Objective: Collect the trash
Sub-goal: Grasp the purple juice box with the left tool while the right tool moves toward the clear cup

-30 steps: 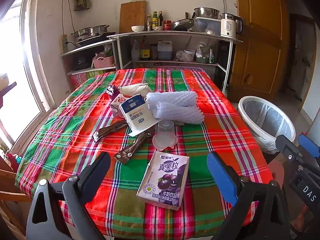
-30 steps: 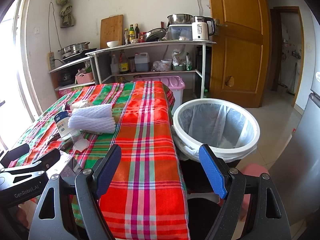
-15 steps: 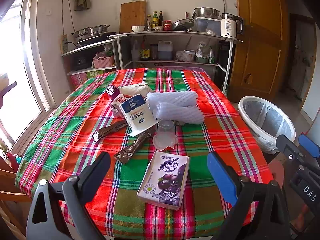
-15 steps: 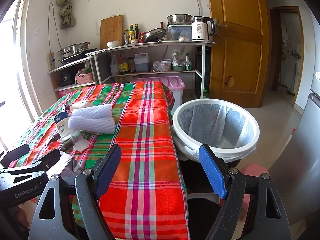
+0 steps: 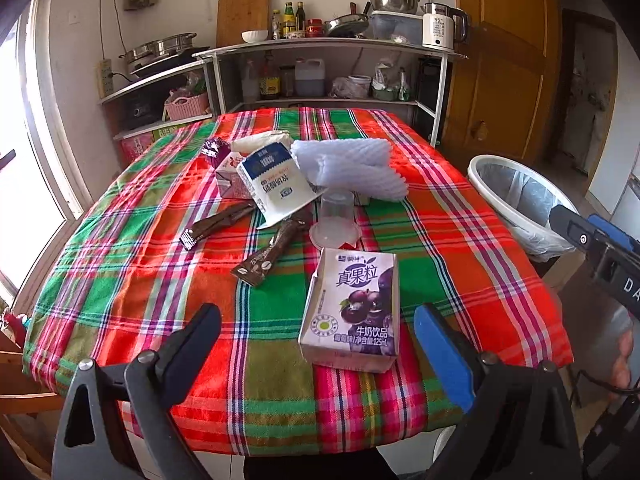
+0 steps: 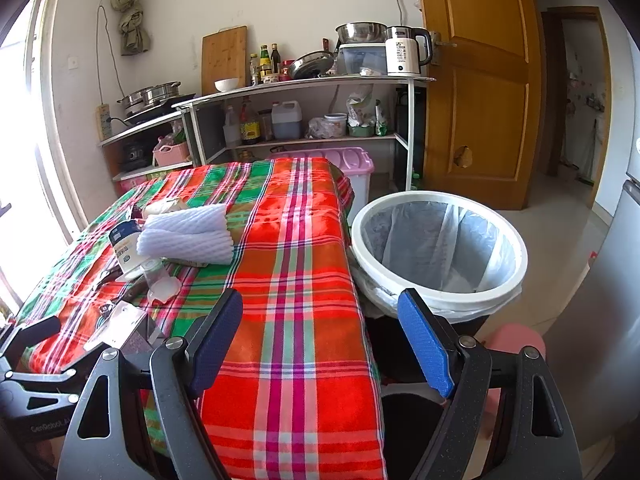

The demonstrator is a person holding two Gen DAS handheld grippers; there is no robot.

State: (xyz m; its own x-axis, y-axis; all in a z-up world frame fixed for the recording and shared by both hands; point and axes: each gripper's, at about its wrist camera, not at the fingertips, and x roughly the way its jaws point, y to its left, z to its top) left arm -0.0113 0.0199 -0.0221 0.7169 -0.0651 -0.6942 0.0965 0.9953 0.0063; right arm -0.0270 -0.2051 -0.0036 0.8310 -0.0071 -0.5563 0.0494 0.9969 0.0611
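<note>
**Two open grippers, a table of trash not yet touched**

Two grippers hang at the near edge of the table (image 5: 500,216), both with jaws spread wide and nothing between them. The left gripper (image 5: 316,344) is level, pointing across the plaid cloth, its fingers straddling the near end of the purple carton (image 5: 352,312), which lies flat just ahead without touching either pad. That lineup suggests the carton is the first pick: it is the nearest piece and fits between the jaws. The right gripper (image 6: 320,332) sits at the table's right near corner, aimed between the cloth and the bin (image 6: 438,200), holding nothing; it seems parked close to the drop point rather than over any trash.

Beyond the carton lie two brown sachets (image 5: 268,254), flat and slanted, left of centre. Just right of them a clear cup (image 5: 336,220) stands upside down on its rim. Behind these a white-and-blue pouch (image 5: 272,184) leans against a small pink carton (image 5: 228,176), and a foam net (image 5: 348,168) is bunched to the right, touching the pouch. A pale wad and a small purple wrapper lie farthest back. All the trash is clustered mid-table, well apart from the bin.

The bin stands on the floor off the table's right side, lined with a bag, its mouth open and within easy reach of the right edge. It appears empty, so by my reading collection has not begun.
</note>
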